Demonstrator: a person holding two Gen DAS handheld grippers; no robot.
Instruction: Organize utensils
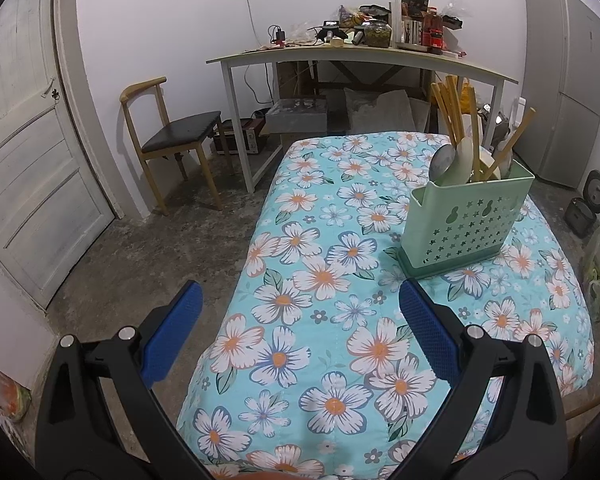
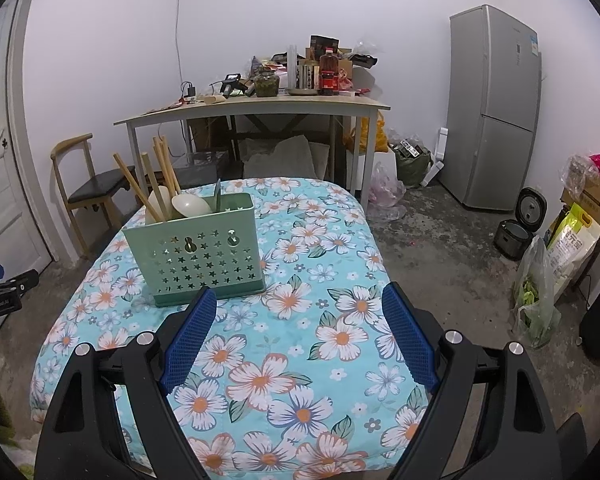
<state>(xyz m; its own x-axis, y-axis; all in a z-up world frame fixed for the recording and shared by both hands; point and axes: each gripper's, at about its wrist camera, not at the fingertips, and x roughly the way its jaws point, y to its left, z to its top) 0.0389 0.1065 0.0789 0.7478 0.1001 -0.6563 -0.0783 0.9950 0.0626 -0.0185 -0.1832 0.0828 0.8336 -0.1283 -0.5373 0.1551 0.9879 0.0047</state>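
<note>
Holder point(image 1: 462, 224), pale green plastic with star cutouts, stands upright on the floral cloth point(image 1: 324, 320), ahead and to the right of the left gripper point(image 1: 300, 300); in the right wrist view the same holder point(image 2: 198, 256) sits ahead-left of the right gripper point(image 2: 300, 300), its base just past the left blue pad point(image 2: 192, 336). Wooden chopsticks point(image 1: 452, 112) and pale spoons point(image 1: 458, 162) stick up out of it, leaning. Both tongs spread wide, nothing between the pads, only cloth below. Left gripper's right pad point(image 1: 428, 328) close to the holder's base corner, contact unclear. Far beyond both: cluttered desk point(image 2: 260, 106), chair point(image 1: 172, 136) to the left, grey fridge point(image 2: 496, 108) to the right.
</note>
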